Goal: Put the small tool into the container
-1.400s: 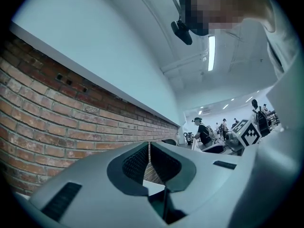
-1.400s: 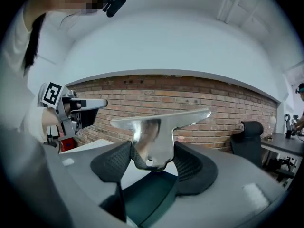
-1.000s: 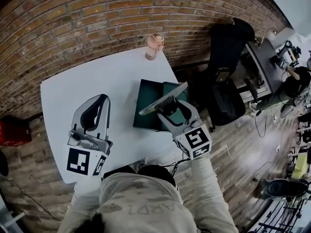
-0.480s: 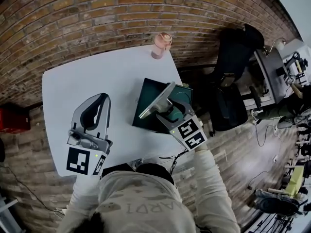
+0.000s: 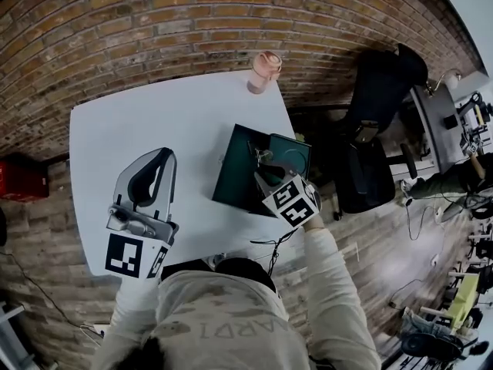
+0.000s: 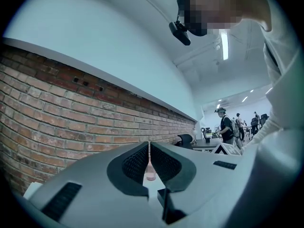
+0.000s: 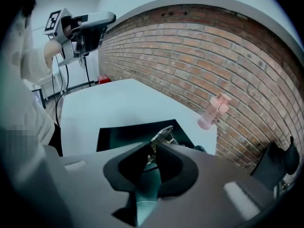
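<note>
the right gripper [image 7: 153, 148] is closing its jaws on the small tool [image 7: 161, 133] over the dark green container [image 5: 233, 172] on the counter [image 5: 139, 114]; the left gripper [image 6: 148, 148] hangs clenched, empty.

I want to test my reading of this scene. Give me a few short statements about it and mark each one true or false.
1. The bottle stands at the table's far edge, by the brick wall. True.
2. The left gripper holds the tool. False: its jaws are together with nothing between them. The tool is between the jaws of the right gripper, which are closing.
3. The container is red. False: it is dark green.
4. The right gripper is over the container. True.
5. The bottle lies inside the container. False: it stands upright on the table, apart from it.
</note>
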A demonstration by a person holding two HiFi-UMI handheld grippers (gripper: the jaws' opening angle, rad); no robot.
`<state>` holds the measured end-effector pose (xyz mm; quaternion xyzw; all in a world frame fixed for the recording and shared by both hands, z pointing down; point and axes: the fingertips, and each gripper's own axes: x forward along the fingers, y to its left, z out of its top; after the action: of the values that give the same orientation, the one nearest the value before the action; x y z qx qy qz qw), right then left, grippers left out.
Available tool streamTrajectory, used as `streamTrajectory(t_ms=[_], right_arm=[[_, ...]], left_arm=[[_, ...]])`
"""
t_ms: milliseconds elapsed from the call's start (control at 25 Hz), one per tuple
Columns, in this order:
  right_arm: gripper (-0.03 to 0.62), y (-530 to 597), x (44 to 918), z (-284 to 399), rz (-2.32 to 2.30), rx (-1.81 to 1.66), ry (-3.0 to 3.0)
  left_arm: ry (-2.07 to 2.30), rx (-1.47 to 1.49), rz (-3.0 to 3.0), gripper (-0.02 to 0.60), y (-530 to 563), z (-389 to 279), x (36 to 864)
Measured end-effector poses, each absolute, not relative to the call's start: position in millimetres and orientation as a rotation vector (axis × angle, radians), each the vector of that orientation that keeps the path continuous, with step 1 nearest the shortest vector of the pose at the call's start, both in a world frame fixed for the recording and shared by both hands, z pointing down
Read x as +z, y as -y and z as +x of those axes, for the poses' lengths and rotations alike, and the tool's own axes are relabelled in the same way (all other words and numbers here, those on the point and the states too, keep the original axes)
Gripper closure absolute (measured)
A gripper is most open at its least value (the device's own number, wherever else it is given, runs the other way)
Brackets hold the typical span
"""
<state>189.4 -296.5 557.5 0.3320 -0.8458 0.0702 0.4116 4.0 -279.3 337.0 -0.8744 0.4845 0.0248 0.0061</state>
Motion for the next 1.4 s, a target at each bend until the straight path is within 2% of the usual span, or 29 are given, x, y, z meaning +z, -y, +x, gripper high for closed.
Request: streamTrajectory(t_ms=[280, 840, 1400], right_arm=[[0.534, 293.8, 576.6, 176.9, 0.843, 0.353, 2.131], [0.527, 312.8, 593.8, 147.4, 0.844, 0.403, 2.101], [0.516, 310.1, 619.9, 156.9, 0.882, 0.472, 1.976]], left_arm=[[-1.571, 0.058, -2.713, 0.565, 284.2, -10.3, 339.2], [-1.599, 0.038, -2.705, 0.565, 291.1, -25.0, 342.9], [-1.6, 0.028, -2.714, 0.565, 297.6, -33.9, 347.0]])
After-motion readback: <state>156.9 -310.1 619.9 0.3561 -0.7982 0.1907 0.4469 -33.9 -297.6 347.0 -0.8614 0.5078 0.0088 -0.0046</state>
